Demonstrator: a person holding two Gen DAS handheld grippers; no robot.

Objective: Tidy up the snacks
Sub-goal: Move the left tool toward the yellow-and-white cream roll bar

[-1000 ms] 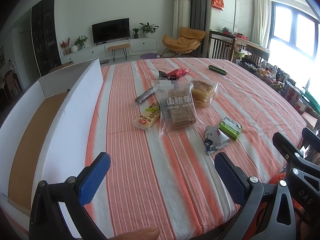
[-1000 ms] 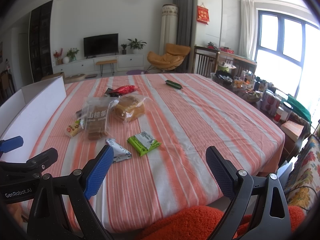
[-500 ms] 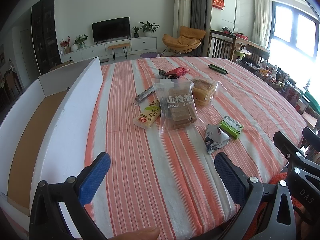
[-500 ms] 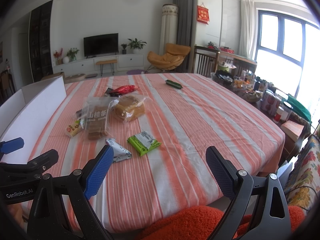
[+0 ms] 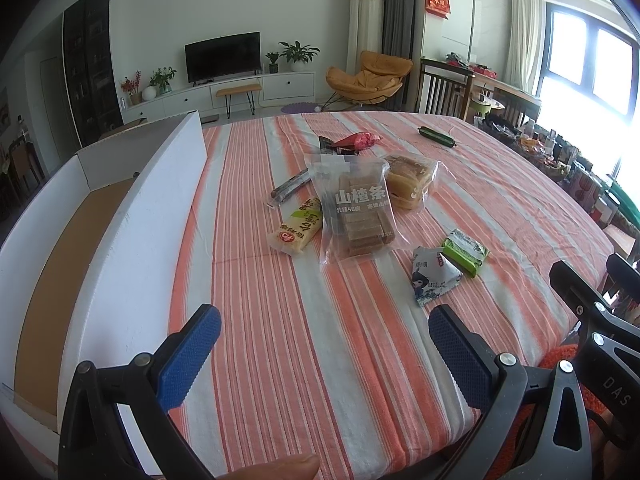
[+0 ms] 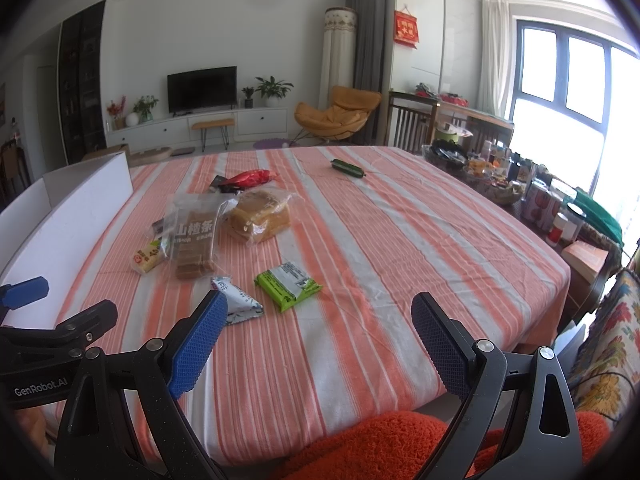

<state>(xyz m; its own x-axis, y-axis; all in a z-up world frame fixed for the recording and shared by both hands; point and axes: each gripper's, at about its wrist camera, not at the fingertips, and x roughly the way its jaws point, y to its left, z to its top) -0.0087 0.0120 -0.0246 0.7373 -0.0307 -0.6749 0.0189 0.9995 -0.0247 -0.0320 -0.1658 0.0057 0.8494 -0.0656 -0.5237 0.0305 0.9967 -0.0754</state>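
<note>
Several snacks lie on the striped tablecloth: a clear bag of brown bars [image 5: 358,210] [image 6: 195,240], a bread bag [image 5: 408,180] [image 6: 260,214], a yellow packet [image 5: 296,230] [image 6: 149,255], a white triangular packet [image 5: 432,274] [image 6: 238,300], a green packet [image 5: 466,251] [image 6: 288,284], a red packet [image 5: 358,140] [image 6: 250,177], a dark stick [image 5: 290,188] and a green sausage [image 5: 436,136] [image 6: 347,167]. A white open box [image 5: 132,216] [image 6: 68,216] stands at the left. My left gripper [image 5: 324,356] and right gripper [image 6: 320,344] are open and empty near the table's front edge.
The table's right and near edges drop off close to the grippers. A side table with jars and cans [image 6: 540,200] stands at the right. An orange fuzzy cloth [image 6: 380,440] lies below the right gripper.
The left wrist view has shifted slightly closer to the snacks. Both grippers stay open and empty; the snacks have not moved.
</note>
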